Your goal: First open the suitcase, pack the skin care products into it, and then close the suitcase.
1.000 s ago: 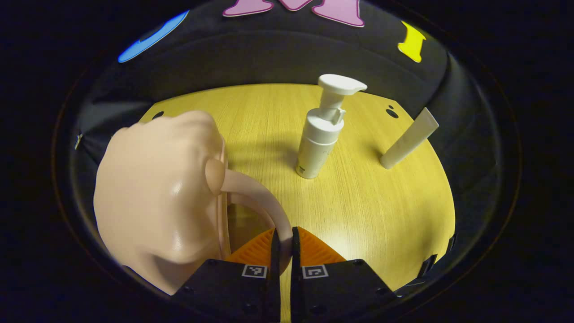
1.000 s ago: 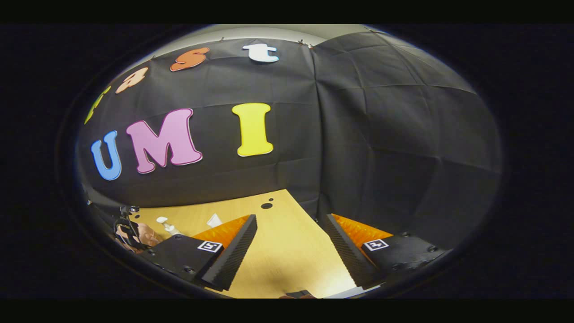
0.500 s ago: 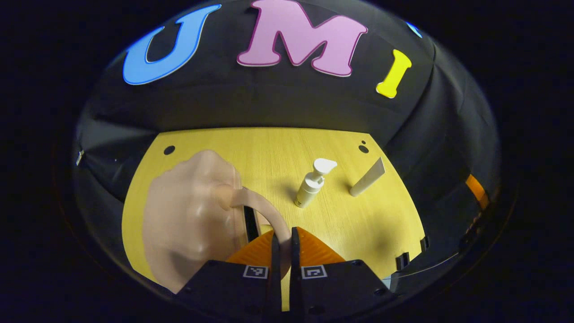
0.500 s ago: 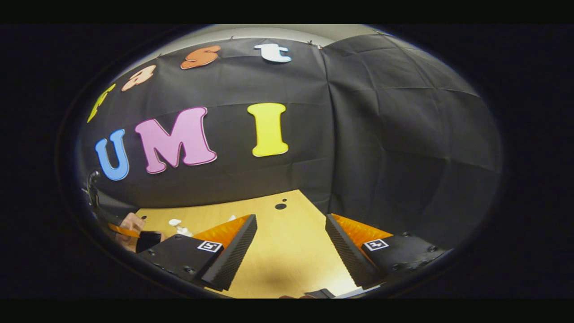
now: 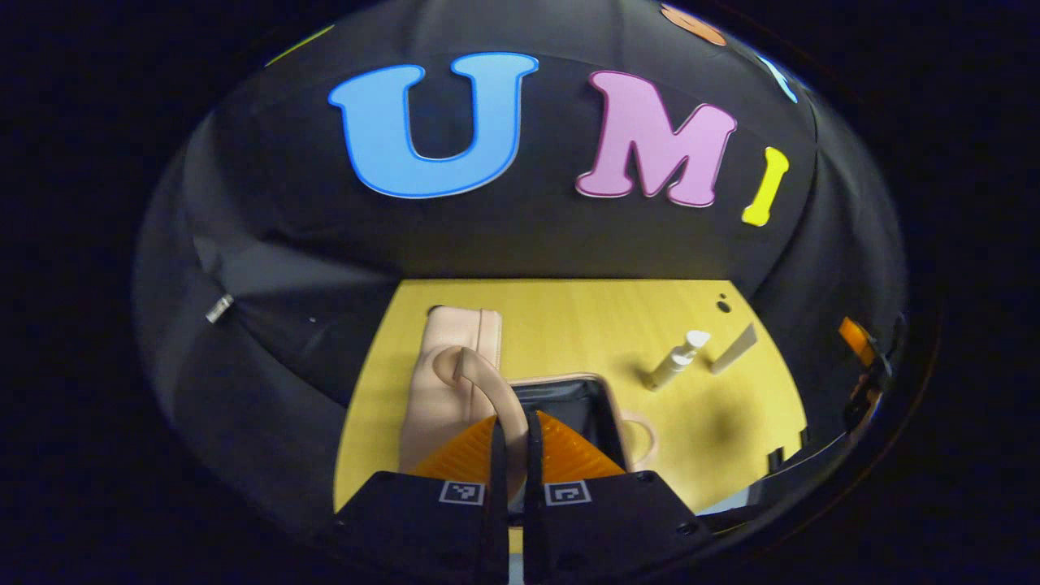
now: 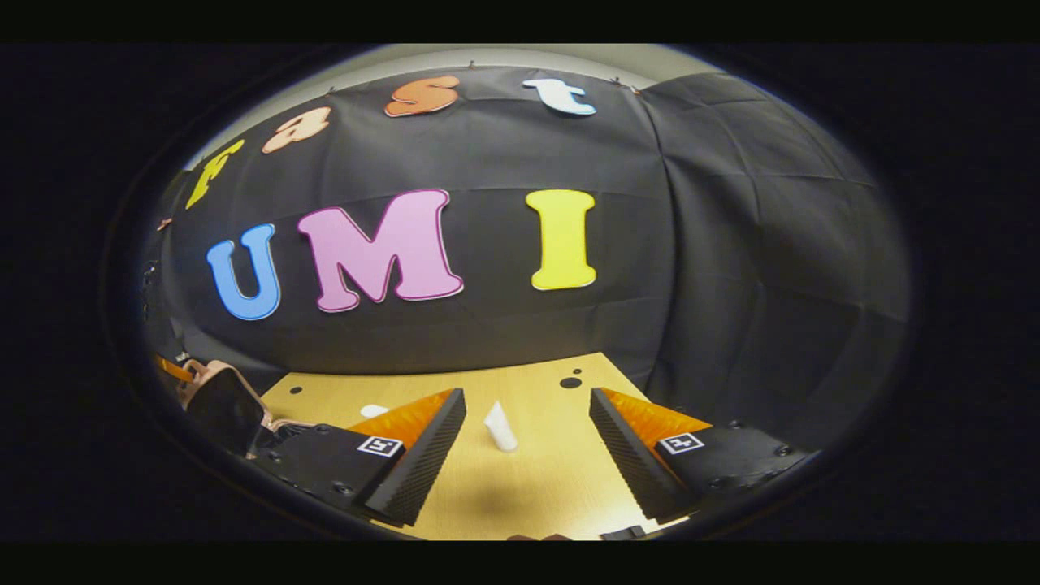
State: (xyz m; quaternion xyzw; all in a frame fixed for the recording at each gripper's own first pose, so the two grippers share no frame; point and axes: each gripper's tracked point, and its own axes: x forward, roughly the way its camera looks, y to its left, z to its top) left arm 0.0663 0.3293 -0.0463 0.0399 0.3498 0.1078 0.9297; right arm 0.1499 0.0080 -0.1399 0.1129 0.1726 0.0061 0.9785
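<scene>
The left gripper [image 5: 511,443] is clamped on the suitcase lid handle [image 5: 487,386], holding the lid [image 5: 451,366] raised for packing. The right gripper [image 6: 528,455] is spread, facing the tube [image 6: 500,426] ahead on the tabletop [image 6: 528,487].

No readable text on the pump bottle [image 5: 676,361], tube [image 5: 734,349] or suitcase [image 5: 455,382]
</scene>
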